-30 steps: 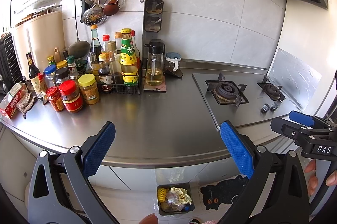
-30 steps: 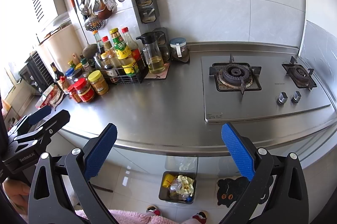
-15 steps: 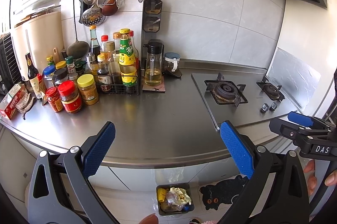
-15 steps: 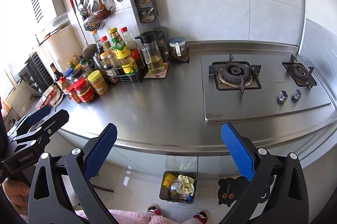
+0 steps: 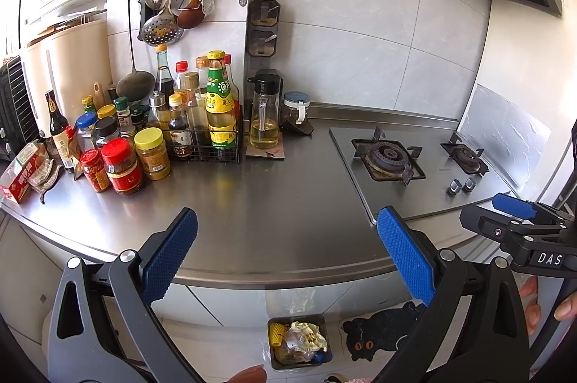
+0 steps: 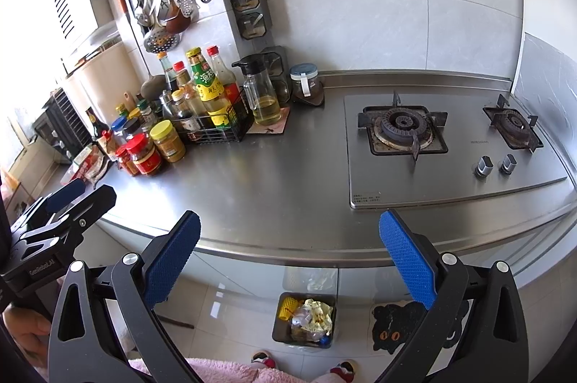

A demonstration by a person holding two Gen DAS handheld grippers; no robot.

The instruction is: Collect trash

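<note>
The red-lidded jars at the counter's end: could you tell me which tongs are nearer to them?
Left. The left tongs hover just before the red-lidded jars; the right tongs sit past the stove.

blue textured fingers (image 5: pixel 169 256), steel-grey counter (image 5: pixel 274 202), black bin (image 5: pixel 297 341)

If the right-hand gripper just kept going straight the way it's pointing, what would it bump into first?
Most likely the bare steel countertop: the right gripper, jaws wide open and empty, points at its front part, between the jars and the gas stove. Depth is hard to judge.
</note>
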